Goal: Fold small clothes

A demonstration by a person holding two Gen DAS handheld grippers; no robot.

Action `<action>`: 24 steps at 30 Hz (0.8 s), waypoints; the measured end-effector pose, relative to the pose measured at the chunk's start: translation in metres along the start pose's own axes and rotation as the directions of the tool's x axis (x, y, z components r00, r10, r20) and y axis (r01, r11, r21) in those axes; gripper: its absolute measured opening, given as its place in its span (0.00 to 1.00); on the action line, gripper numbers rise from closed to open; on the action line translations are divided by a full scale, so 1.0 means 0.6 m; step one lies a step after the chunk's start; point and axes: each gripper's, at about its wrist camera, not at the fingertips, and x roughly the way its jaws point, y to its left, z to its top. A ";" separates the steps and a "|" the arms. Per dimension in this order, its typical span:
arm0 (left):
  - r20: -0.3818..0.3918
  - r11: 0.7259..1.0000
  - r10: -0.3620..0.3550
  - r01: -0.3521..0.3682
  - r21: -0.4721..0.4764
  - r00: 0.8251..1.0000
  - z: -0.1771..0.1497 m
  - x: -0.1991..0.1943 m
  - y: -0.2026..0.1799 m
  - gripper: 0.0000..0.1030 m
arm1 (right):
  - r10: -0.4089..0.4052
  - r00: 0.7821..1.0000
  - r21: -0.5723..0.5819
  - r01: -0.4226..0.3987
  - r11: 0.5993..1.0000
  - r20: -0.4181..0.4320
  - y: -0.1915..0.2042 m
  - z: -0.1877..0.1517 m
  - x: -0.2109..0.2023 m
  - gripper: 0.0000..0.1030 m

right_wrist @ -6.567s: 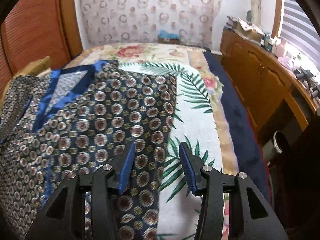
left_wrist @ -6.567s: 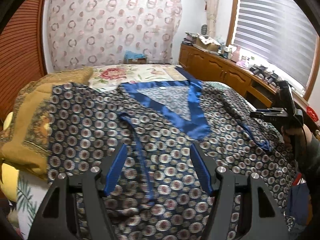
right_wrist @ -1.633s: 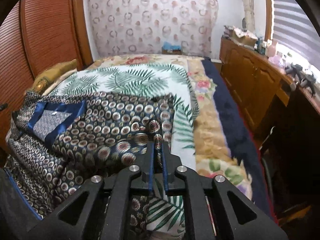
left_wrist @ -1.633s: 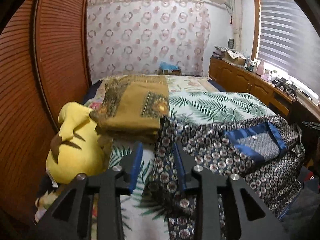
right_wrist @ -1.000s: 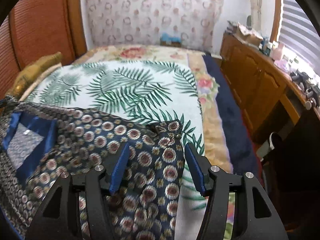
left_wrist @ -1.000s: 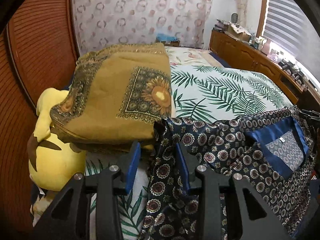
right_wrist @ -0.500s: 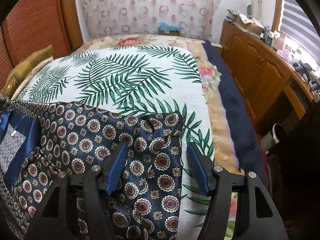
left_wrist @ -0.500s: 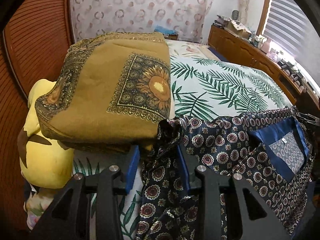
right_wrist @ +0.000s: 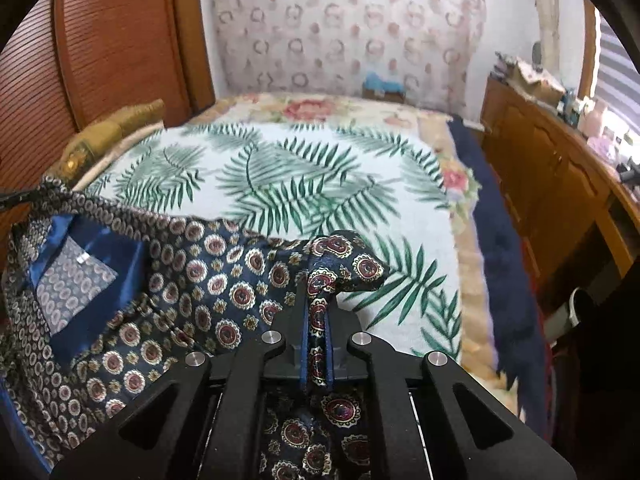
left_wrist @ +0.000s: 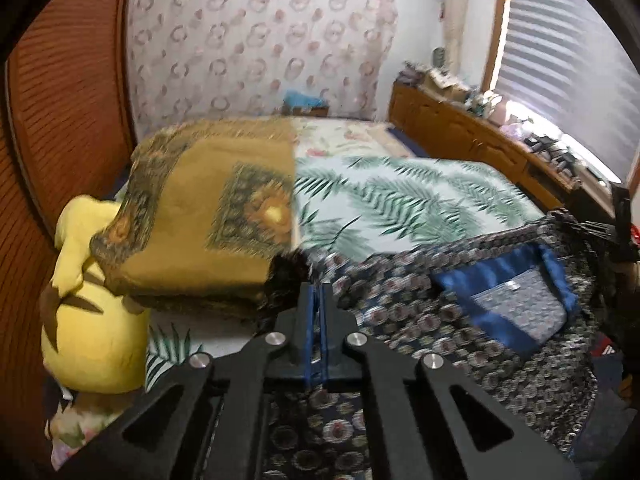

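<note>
Navy medallion-print silky garment with blue satin trim is spread across the near edge of the palm-leaf bedspread; its left corner is pinched in the clenched left gripper, its right corner clamped by the right gripper, both jaws just closed.

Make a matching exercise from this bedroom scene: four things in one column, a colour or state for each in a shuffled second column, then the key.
Things:
1. plush toy
2. folded blanket
3. patterned garment
4. bed cover

Descriptions:
A. white with green palm leaves
B. pinched at a corner by each hand-held gripper
C. yellow, at the bed's edge
D. mustard, with a sunflower motif

Pairs: 1-C, 2-D, 3-B, 4-A
</note>
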 end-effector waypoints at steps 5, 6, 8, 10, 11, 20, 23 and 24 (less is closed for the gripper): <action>0.054 1.000 0.005 -0.007 0.030 0.999 0.029 -0.018 -0.021 0.00 | -0.011 0.998 -0.004 0.011 1.000 0.067 0.002 0.014 -0.033 0.02; 0.056 0.999 0.023 -0.025 0.032 0.998 0.034 -0.019 -0.022 0.00 | -0.014 0.997 -0.005 0.014 1.000 0.075 0.002 0.016 -0.036 0.02; 0.026 0.997 0.050 -0.051 0.054 0.998 0.038 -0.014 -0.022 0.03 | -0.015 0.997 -0.006 0.015 1.000 0.075 0.001 0.021 -0.038 0.02; -0.001 0.995 0.072 -0.072 0.073 0.997 0.034 -0.006 -0.019 0.15 | -0.020 0.998 -0.006 0.020 1.000 0.064 0.000 0.020 -0.033 0.02; -0.014 0.995 0.072 -0.071 0.073 0.997 0.031 -0.003 -0.016 0.20 | -0.022 0.998 -0.005 0.022 1.000 0.055 -0.001 0.018 -0.029 0.02; -0.152 0.991 0.128 -0.122 0.048 0.980 -0.004 0.057 0.011 0.29 | -0.031 0.999 0.014 0.030 0.999 0.013 -0.013 0.001 0.000 0.02; -0.175 0.995 0.102 -0.102 0.011 0.979 -0.012 0.076 0.020 0.29 | -0.031 0.999 0.013 0.031 0.999 0.008 -0.013 -0.001 0.002 0.02; -0.177 0.996 0.086 -0.085 0.009 0.980 -0.014 0.081 0.021 0.29 | -0.031 0.999 0.013 0.031 0.999 0.008 -0.014 -0.002 0.002 0.02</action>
